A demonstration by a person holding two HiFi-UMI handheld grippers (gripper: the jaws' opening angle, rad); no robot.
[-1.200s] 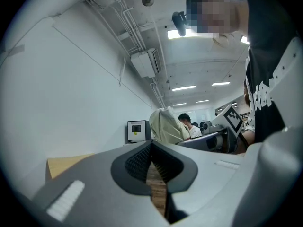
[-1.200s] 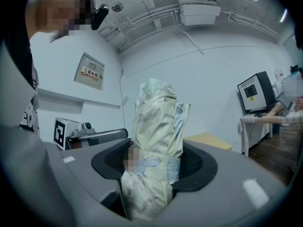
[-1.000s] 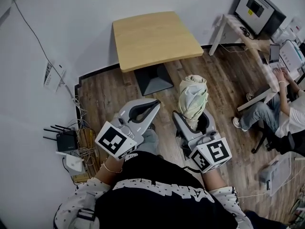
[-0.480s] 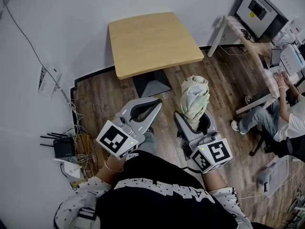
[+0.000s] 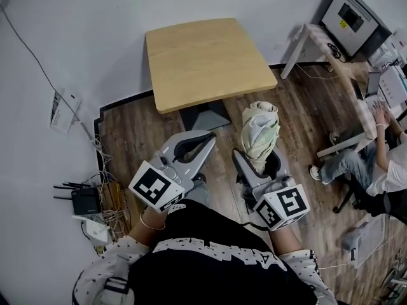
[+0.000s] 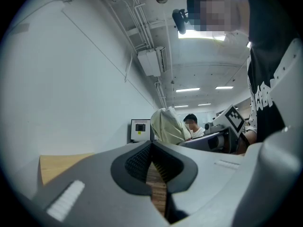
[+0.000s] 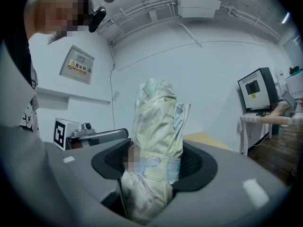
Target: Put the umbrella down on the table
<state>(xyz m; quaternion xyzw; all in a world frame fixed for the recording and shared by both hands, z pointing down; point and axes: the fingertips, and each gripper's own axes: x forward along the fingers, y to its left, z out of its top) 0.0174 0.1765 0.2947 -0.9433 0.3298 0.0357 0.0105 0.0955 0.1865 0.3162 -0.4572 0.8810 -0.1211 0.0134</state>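
Our grey right tongs [image 5: 259, 162] squeeze the folded cream cloth umbrella [image 5: 259, 126]. Its long side points up toward the square light wooden table [image 5: 203, 56] at the top middle, well apart. Our grey left tongs [image 5: 206, 138] are pinched together on nothing. We cannot see the umbrella's bottom end.

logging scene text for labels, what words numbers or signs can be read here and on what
Nothing can be quoted with confidence.
Wall sign: yellow warning symbol, characters too small to read.
Monitor: screen content too small.
Paper on the wall: print too small.
Black shirt: white lettering, foreshortened, unreadable.
Marker cubes: square patterns only, no letters.
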